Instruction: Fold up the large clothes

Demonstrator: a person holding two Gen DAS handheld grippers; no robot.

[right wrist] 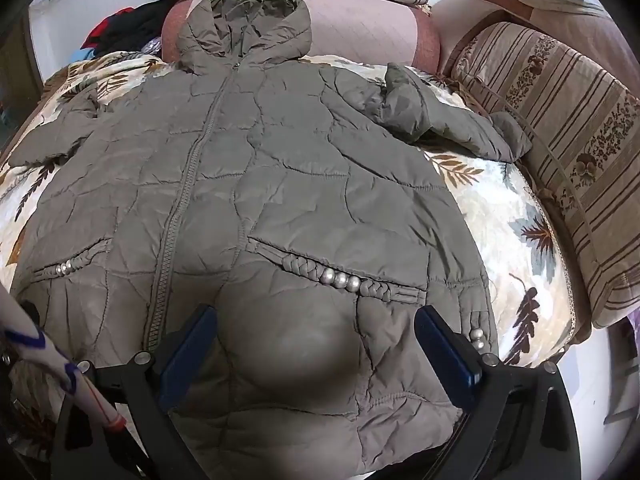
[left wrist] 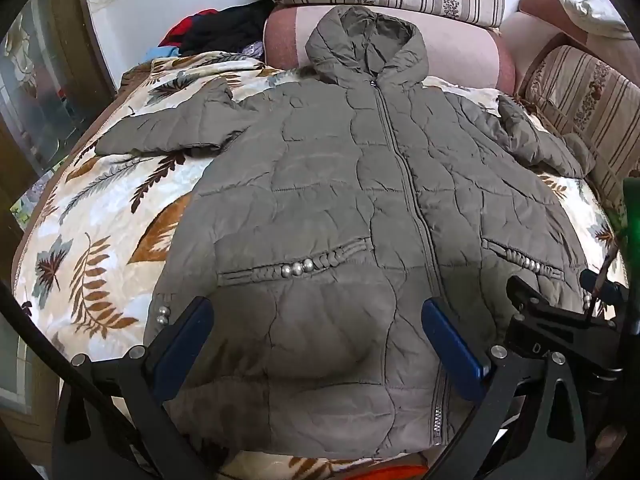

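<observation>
A large grey-green quilted hooded jacket lies flat, front up and zipped, on a leaf-patterned blanket. Its hood points away from me and both sleeves are spread sideways. My left gripper hangs open above the jacket's lower left front, below the beaded pocket, with nothing between its blue pads. In the right wrist view the same jacket fills the frame. My right gripper stands open over the lower right front, just below that side's beaded pocket. The right gripper's black frame shows at the right edge of the left wrist view.
Striped floral cushions line the back and right side. A pink bolster lies under the hood. Dark and red clothes are piled at the back left. A white sleeve with blue marks shows at the lower left.
</observation>
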